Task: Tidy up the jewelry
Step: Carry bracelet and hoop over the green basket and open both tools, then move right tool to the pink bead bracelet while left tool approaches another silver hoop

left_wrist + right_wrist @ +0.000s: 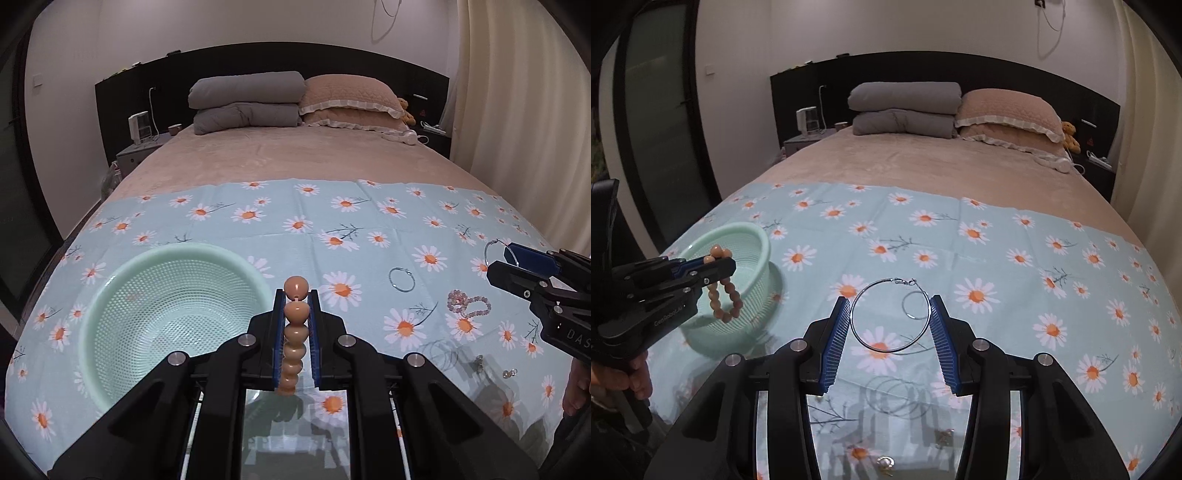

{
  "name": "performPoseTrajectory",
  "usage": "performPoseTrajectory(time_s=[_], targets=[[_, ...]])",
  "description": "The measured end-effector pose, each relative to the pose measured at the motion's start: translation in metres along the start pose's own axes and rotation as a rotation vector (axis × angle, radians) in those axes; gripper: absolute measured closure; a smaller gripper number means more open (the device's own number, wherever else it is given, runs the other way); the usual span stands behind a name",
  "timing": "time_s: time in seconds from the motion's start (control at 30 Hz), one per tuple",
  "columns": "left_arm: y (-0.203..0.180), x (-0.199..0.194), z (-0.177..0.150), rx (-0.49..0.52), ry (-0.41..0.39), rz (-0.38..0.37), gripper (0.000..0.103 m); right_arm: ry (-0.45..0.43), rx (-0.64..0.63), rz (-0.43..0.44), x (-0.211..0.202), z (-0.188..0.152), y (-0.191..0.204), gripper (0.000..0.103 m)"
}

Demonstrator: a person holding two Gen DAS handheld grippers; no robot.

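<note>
My left gripper (295, 295) is shut on a tan bead bracelet (294, 332), held just right of a mint green mesh basket (110, 295). In the right wrist view the bracelet (724, 295) hangs from that gripper (718, 266) in front of the basket (753, 236). My right gripper (890, 317) holds a large silver hoop earring (857, 332) between its blue pads, above the daisy cloth. In the left wrist view the right gripper (498, 262) carries the hoop (489, 251) at the right edge.
On the daisy cloth (295, 221) lie a small silver ring bracelet (402, 279), a pink bead bracelet (467, 304), thin wire hoops (441, 354) and small earrings (509, 373). Pillows (347, 99) and a folded grey quilt (247, 103) sit at the bed's head.
</note>
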State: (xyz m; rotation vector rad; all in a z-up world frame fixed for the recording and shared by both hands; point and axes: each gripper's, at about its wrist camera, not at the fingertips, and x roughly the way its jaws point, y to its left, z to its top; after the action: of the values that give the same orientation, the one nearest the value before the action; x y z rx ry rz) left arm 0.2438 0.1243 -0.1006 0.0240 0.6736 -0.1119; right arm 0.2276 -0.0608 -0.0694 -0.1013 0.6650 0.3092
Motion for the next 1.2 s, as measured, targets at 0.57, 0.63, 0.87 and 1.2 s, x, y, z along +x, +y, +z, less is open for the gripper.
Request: performPoseTrajectory(time_s=[0.57, 0.63, 0.87, 1.2], targets=[[0.136, -0.004, -0.031, -0.108, 0.043, 0.129, 0.091, 0.064, -0.064, 0.215, 0.078, 0.023, 0.136, 0.061], [0.144, 0.000, -0.033, -0.121, 0.049, 0.124, 0.091, 0.075, -0.069, 0.220, 0.085, 0.022, 0.142, 0.061], [0.147, 0.013, -0.042, -0.127, 0.077, 0.077, 0.081, 0.087, -0.084, 0.187, 0.099, 0.020, 0.149, 0.041], [0.141, -0.005, -0.034, -0.145, 0.016, 0.139, 0.014, 0.035, -0.011, 0.127, 0.078, 0.014, 0.101, 0.022]])
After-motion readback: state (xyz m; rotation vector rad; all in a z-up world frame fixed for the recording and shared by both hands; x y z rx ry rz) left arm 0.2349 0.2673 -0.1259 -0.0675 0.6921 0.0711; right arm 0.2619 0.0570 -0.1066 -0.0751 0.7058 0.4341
